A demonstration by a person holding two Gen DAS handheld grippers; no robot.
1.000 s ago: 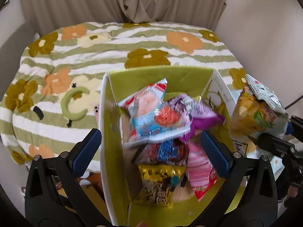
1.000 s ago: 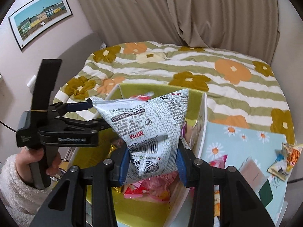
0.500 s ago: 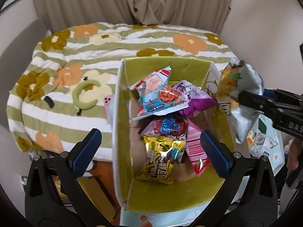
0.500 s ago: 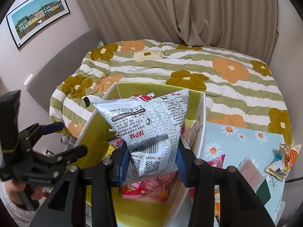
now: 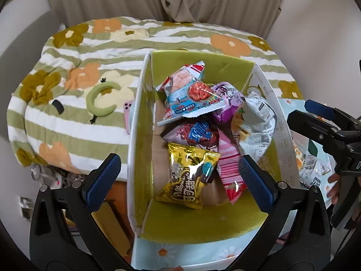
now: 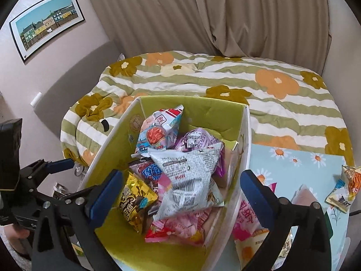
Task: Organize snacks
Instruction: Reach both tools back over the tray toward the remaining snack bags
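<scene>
A green-lined white box point(image 6: 247, 135) holds several snack packets, among them a gold one point(image 6: 135, 201). A white-grey printed bag point(image 6: 187, 180) lies on top of the pile, against the right wall of the box point(image 5: 135, 135) in the left wrist view, where the bag point(image 5: 257, 124) looks crumpled. My right gripper point(image 6: 181, 178) hangs over the box with its jaws opening wide; the bag sits below them, free of the pads. My left gripper point(image 5: 178, 164) is open and empty above the near end of the box, over the gold packet point(image 5: 189, 176).
A blue daisy mat point(image 6: 293, 162) right of the box carries loose packets point(image 6: 345, 187) and a pink one point(image 6: 246, 216). A flowered striped quilt point(image 5: 90, 52) lies behind. A pink phone point(image 5: 127, 113) rests beside the box's left wall.
My right gripper has opened and the white-grey bag has dropped from it onto the pile in the box. My left gripper has drawn away to the left of the box.
</scene>
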